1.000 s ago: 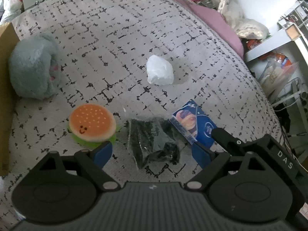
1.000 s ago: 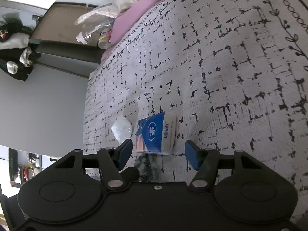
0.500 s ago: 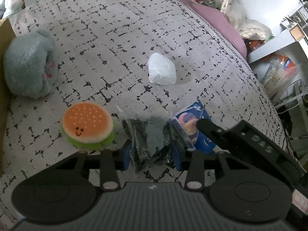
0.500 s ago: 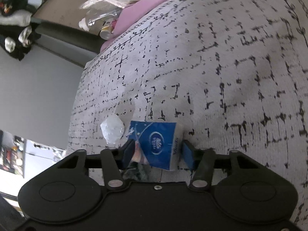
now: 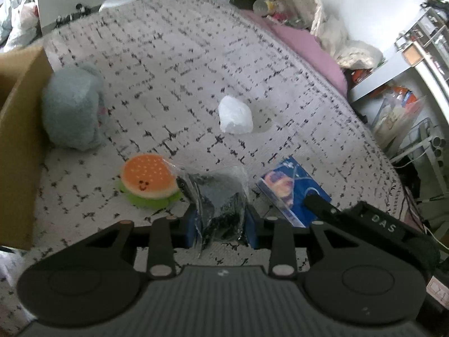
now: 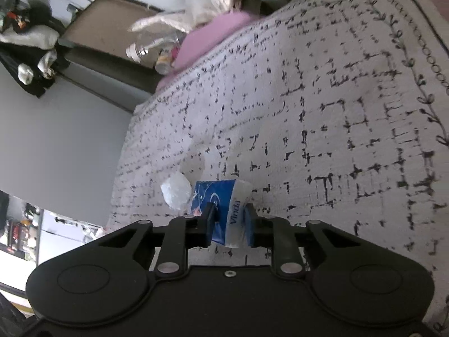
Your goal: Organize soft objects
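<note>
My left gripper (image 5: 221,226) is shut on a clear bag of dark stuff (image 5: 221,196), lifted slightly off the patterned bedspread (image 5: 182,64). A burger plush (image 5: 148,181) lies just left of it, and a grey plush (image 5: 73,109) sits further left by a cardboard box (image 5: 16,129). A white crumpled bag (image 5: 235,115) lies in the middle. My right gripper (image 6: 230,224) is shut on a blue tissue pack (image 6: 221,207), which also shows in the left wrist view (image 5: 291,188) with the right gripper (image 5: 317,200) on it. The white bag (image 6: 175,191) lies beside the pack.
A pink pillow (image 5: 303,45) and bags sit at the bed's far right edge. Shelves and clutter (image 5: 407,106) stand to the right of the bed. Bottles (image 6: 146,50) stand beyond the bed's end in the right wrist view.
Both grippers closed from open: the left onto the dark bag, the right onto the blue tissue pack. Both objects have lifted a little off the bedspread.
</note>
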